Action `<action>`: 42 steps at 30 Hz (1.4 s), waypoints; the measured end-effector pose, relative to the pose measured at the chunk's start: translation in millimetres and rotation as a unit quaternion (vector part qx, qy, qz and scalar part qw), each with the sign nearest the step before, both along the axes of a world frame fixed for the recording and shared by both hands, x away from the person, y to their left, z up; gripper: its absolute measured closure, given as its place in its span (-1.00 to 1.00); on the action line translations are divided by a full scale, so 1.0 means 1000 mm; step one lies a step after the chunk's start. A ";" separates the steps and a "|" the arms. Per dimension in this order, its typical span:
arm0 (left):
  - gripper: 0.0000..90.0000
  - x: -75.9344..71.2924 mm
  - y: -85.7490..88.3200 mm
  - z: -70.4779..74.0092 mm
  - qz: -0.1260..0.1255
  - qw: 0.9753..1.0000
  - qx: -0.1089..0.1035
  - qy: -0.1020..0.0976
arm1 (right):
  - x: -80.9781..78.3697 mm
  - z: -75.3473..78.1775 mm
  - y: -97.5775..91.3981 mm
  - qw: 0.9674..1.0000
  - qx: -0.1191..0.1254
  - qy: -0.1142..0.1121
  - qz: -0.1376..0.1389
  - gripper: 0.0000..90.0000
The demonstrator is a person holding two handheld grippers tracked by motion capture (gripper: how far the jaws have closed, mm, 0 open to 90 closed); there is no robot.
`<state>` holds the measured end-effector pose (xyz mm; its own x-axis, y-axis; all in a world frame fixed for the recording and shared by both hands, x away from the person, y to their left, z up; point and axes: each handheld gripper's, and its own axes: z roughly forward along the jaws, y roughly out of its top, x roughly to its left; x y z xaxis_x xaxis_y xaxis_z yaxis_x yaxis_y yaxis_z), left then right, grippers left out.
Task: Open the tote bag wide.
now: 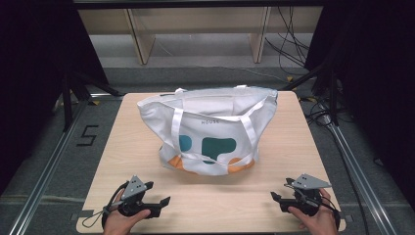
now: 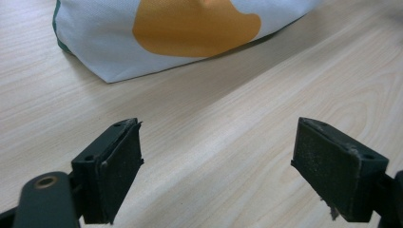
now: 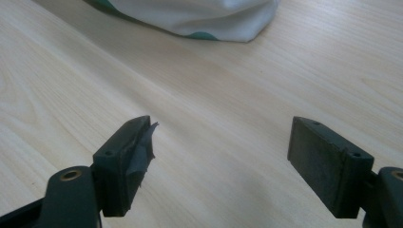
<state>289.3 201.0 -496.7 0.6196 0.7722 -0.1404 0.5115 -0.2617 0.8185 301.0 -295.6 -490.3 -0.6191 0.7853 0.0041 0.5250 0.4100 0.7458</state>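
A white tote bag (image 1: 210, 129) with teal and orange patches and white straps stands open in the middle of the light wooden table (image 1: 147, 161). My left gripper (image 1: 159, 200) rests near the front left edge, held by a hand, jaws open and empty. Its own view has the bag's orange patch (image 2: 195, 26) ahead, beyond bare wood, with my left gripper (image 2: 216, 156) wide apart. My right gripper (image 1: 278, 197) sits near the front right edge, open and empty too. From my right gripper (image 3: 221, 161) the bag's lower corner (image 3: 199, 19) lies farther off.
Metal rails (image 1: 44, 171) run along both sides of the table. A wooden shelf frame (image 1: 195, 29) stands behind it, and cables (image 1: 293, 44) trail on the floor at the back right. Bare wood lies between the bag and both grippers.
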 end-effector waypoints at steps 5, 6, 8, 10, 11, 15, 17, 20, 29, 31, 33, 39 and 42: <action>-0.65 0.000 0.002 0.001 -0.012 1.000 0.020 0.000 | -0.001 -0.001 0.001 1.000 -0.002 -0.014 -0.012 -0.48; -0.65 0.000 0.001 0.001 -0.007 1.000 0.011 -0.006 | -0.001 0.000 0.000 1.000 -0.005 -0.018 -0.011 -0.48; -0.65 0.000 0.000 0.001 -0.003 1.000 0.005 -0.003 | -0.001 0.000 0.000 1.000 -0.004 -0.017 -0.013 -0.48; -0.65 0.000 0.001 0.000 -0.003 1.000 0.005 -0.002 | -0.001 0.000 0.000 1.000 -0.004 -0.019 -0.013 -0.49; -0.65 0.000 0.001 0.001 -0.003 1.000 0.005 -0.002 | -0.001 0.000 0.000 1.000 -0.004 -0.019 -0.013 -0.49; -0.65 0.000 0.001 0.001 -0.003 1.000 0.004 -0.001 | -0.001 0.000 0.000 1.000 -0.007 -0.020 -0.012 -0.49; -0.65 0.001 0.002 0.002 -0.006 1.000 0.004 0.003 | -0.001 0.000 0.000 1.000 -0.004 -0.020 -0.014 -0.51; -0.65 0.000 0.002 0.003 -0.002 1.000 -0.006 0.006 | -0.001 0.000 0.000 1.000 -0.006 -0.020 -0.013 -0.52; -0.65 0.000 0.003 0.004 -0.004 1.000 -0.008 0.007 | 0.000 0.000 0.000 1.000 -0.006 -0.024 -0.005 -0.54; -0.65 0.000 0.003 0.004 -0.004 1.000 -0.006 0.008 | 0.000 0.001 -0.001 1.000 -0.007 -0.029 -0.008 -0.54; -0.65 0.002 0.005 0.006 -0.013 1.000 -0.001 0.000 | -0.003 0.004 0.002 1.000 0.009 -0.008 -0.024 -0.54; -0.64 0.003 0.002 0.015 -0.002 1.000 -0.011 -0.011 | 0.007 0.016 0.000 0.997 -0.013 -0.072 -0.013 -0.64; -0.64 0.004 0.003 0.023 -0.010 1.000 -0.008 -0.023 | 0.007 0.027 0.001 0.997 0.009 -0.071 -0.022 -0.60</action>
<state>293.4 203.6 -473.3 0.6412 0.7573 -0.1240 0.4683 -0.2582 0.8450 308.2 -294.5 -463.1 -0.5796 0.8123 -0.0658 0.4313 0.3742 0.8210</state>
